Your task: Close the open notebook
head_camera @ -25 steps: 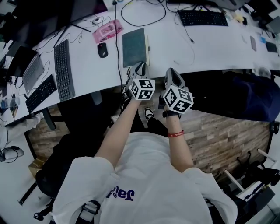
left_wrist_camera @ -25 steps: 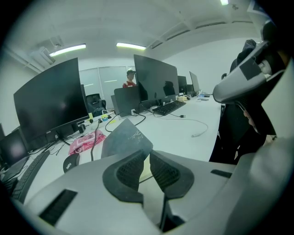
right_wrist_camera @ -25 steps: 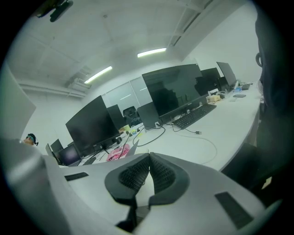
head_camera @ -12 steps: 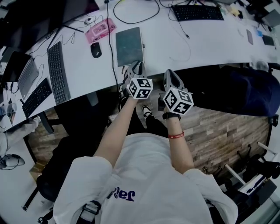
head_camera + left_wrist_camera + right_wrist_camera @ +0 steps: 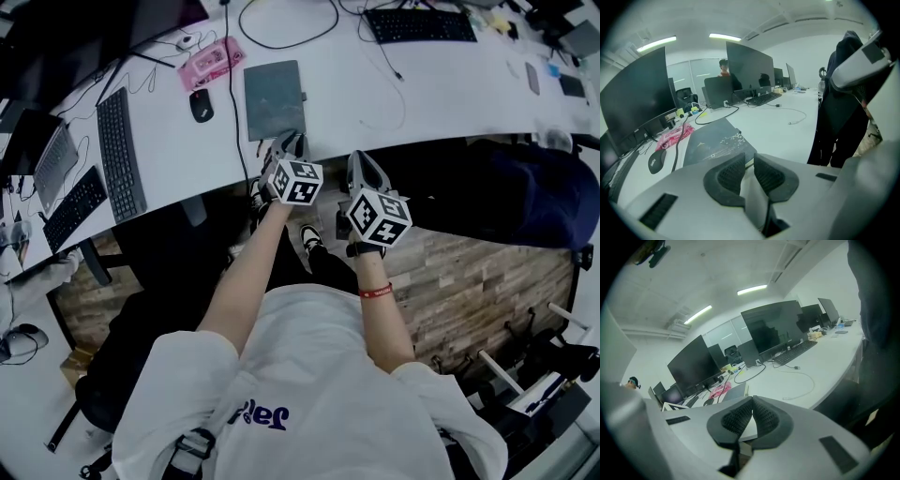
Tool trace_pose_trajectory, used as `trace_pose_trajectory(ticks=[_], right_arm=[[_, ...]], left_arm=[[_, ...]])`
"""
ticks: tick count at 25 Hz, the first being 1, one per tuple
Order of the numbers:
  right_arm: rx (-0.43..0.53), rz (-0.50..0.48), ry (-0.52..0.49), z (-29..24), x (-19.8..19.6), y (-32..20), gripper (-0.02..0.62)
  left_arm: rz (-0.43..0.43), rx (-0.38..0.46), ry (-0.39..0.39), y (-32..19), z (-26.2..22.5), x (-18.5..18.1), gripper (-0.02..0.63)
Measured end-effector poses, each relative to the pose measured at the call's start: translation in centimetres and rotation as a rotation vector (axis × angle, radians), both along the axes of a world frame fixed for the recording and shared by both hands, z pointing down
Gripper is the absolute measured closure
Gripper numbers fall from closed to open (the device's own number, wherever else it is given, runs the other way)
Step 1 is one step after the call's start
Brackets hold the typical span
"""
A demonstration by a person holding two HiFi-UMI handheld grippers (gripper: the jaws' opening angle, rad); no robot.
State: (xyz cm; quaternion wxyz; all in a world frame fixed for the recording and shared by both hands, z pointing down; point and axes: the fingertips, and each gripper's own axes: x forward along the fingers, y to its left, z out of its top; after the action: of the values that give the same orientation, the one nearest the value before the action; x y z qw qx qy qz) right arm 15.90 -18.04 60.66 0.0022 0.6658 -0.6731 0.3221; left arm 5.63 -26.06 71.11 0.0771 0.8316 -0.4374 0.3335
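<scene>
Fingers (image 5: 731, 172) of the left gripper (image 5: 749, 161) have just been parting, empty, near the notebook (image 5: 712, 143); those of the right gripper (image 5: 751, 401) are closed. Its cover seems down already, so backing off looks next.

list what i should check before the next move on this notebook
1. Notebook shut, cover up, flat on the desk: ok.
2. Left tool free: ok; jaws slightly apart, have just been opening, nothing between them.
3. Right tool empty: ok; jaws together on nothing.
4. Left tool clear of the notebook's near edge: cannot tell; it sits right at that edge.
5. Black cable off the cover: ok; it runs beside the notebook's left side.
</scene>
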Motion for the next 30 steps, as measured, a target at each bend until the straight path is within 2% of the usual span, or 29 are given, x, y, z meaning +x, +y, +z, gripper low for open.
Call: trace_pose_trajectory(ticks=[5,10,17,30], right_arm=[[0.004,-0.028,-0.009,-0.1,-0.8,-0.3,0.591],[0.034,-0.084,-0.044,-1.3,-2.1,-1.1,0.591],[0.087,-0.159,0.003,-4.0,-2.9,-2.0,0.595],[0.219,-0.349,0.118,-11.5,-5.8,-2.3,0.597]], left_arm=[[-0.006,-0.056,0.059,0.0,0.0,-0.1,0.546],[-0.047,-0.119,0.188,-0.1,-1.1,-0.6,0.554],[-0.120,-0.015,0.287,1.3,-7.5,-3.3,0.552],[-0.218,0.187,0.399,5.0,-20.7,-8.7,0.565]])
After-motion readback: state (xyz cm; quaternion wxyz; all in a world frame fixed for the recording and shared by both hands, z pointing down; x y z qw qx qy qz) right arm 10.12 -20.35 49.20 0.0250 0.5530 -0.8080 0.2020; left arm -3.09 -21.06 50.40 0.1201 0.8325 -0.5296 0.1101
